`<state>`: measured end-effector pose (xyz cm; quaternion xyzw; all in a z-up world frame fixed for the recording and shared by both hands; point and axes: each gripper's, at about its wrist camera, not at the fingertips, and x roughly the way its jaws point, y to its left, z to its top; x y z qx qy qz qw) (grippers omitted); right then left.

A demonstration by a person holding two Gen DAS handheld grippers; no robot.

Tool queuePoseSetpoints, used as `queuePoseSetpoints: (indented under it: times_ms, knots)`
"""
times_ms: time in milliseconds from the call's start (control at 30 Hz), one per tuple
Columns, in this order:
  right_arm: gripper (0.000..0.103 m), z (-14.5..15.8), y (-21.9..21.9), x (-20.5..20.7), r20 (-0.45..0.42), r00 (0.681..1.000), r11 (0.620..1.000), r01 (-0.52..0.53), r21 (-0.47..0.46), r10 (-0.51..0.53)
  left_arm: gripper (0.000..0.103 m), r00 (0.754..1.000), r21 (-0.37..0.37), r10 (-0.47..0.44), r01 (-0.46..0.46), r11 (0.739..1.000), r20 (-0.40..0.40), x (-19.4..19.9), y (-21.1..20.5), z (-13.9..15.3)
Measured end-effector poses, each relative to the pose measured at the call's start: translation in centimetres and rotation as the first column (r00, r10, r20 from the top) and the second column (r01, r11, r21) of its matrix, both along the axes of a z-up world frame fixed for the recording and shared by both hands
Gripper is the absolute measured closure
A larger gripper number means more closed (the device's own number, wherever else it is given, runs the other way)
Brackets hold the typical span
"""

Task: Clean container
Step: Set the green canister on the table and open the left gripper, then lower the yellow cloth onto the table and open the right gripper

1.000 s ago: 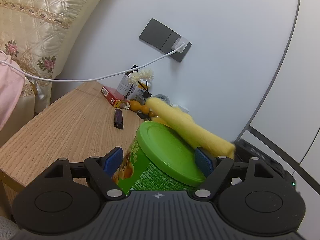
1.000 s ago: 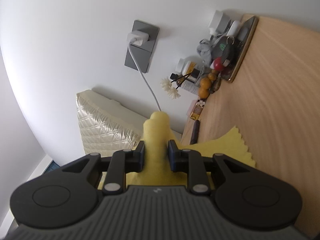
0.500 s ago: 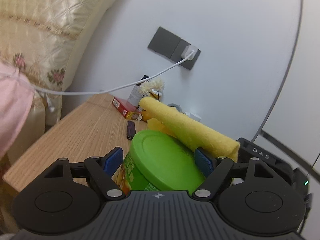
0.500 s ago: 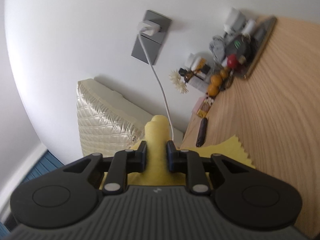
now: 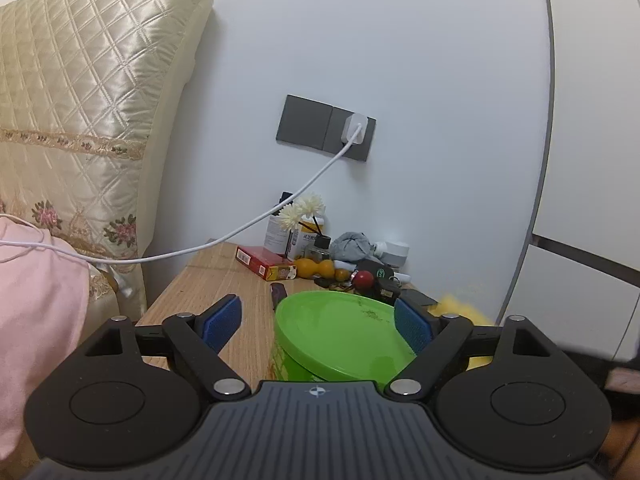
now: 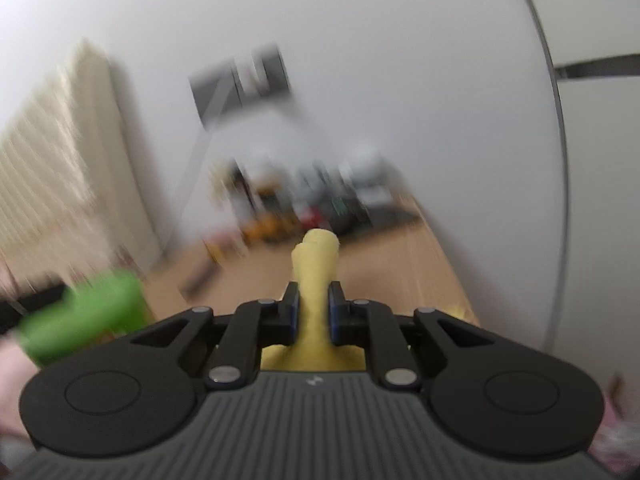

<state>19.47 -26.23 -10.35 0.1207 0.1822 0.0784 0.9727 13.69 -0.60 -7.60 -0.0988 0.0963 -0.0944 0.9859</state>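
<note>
A green container with a green lid (image 5: 340, 336) stands on the wooden table between the fingers of my left gripper (image 5: 316, 320). The right pad touches the lid's rim; the left pad stands clear of it, so the gripper is open. The container shows as a green blur in the right wrist view (image 6: 84, 312), at the left. My right gripper (image 6: 314, 304) is shut on a rolled yellow cloth (image 6: 316, 264), held off to the container's right. A blurred bit of the cloth (image 5: 460, 308) shows behind my left gripper's right finger.
Clutter stands at the table's back by the wall: a red box (image 5: 264, 262), orange gourds (image 5: 316, 268), a diffuser with white flowers (image 5: 302, 208), a grey rag (image 5: 352, 244). A white charger cable (image 5: 240, 232) hangs across. A quilted headboard (image 5: 80, 120) is left.
The cloth has come off the lid and moved away to the right. My left gripper's left pad now stands apart from the container. The right wrist view has swung and is blurred.
</note>
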Motion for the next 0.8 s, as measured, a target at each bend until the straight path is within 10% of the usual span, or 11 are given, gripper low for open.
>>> queuePoseSetpoints:
  times_ms: [200, 300, 800]
  knots:
    - [0.082, -0.3, -0.5, -0.4, 0.025, 1.0, 0.999, -0.017, 0.041, 0.016, 0.0, 1.0, 0.09, 0.011, -0.013, 0.996, 0.023, -1.2, -1.8, 0.2]
    - [0.041, -0.4, -0.7, -0.7, 0.039, 0.999, 0.998, -0.027, 0.063, 0.024, 0.0, 1.0, 0.101, 0.014, -0.017, 0.995, 0.025, -1.8, -2.4, 0.6]
    - [0.031, 5.6, -0.4, -9.5, 0.043, 0.999, 0.997, -0.034, 0.065, 0.032, 0.0, 1.0, 0.109, 0.029, -0.027, 0.994, -0.01, -7.9, -1.2, 4.6]
